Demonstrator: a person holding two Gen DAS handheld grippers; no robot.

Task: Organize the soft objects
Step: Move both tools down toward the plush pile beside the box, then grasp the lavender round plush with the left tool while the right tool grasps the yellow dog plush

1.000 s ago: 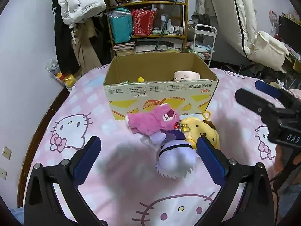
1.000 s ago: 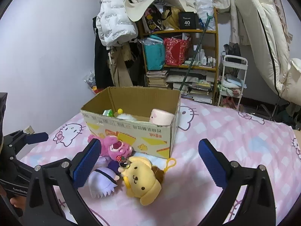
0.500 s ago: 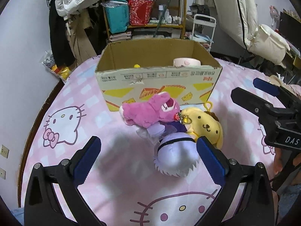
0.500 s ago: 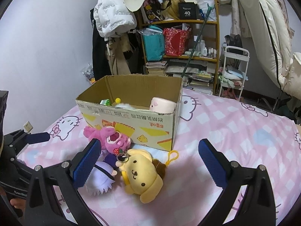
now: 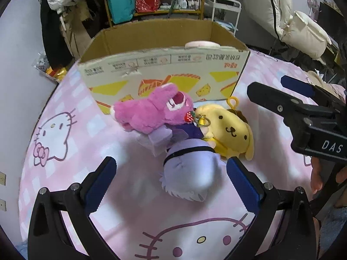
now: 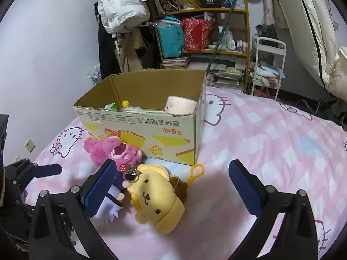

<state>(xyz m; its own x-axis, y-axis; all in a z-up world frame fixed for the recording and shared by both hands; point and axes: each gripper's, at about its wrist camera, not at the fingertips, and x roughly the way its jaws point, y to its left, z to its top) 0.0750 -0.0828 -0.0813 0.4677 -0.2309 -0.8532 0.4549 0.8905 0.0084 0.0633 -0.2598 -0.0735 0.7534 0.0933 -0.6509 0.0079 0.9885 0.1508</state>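
Left claw [image 5: 169,178] is hanging wide open and empty, having come lower and closer over the lavender plush [image 5: 190,171]; right claw [image 6: 171,183] is gaping too, now nearer the yellow dog plush [image 6: 156,197]. Both plushes are lying huddled, touching the pink bear plush [image 5: 151,113], on the bed [image 6: 271,140] just before the cardboard box [image 5: 164,65].

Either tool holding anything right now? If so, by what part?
Nothing held. Left tool is open around the purple plush, not closed on it; right tool is open above the yellow dog plush.
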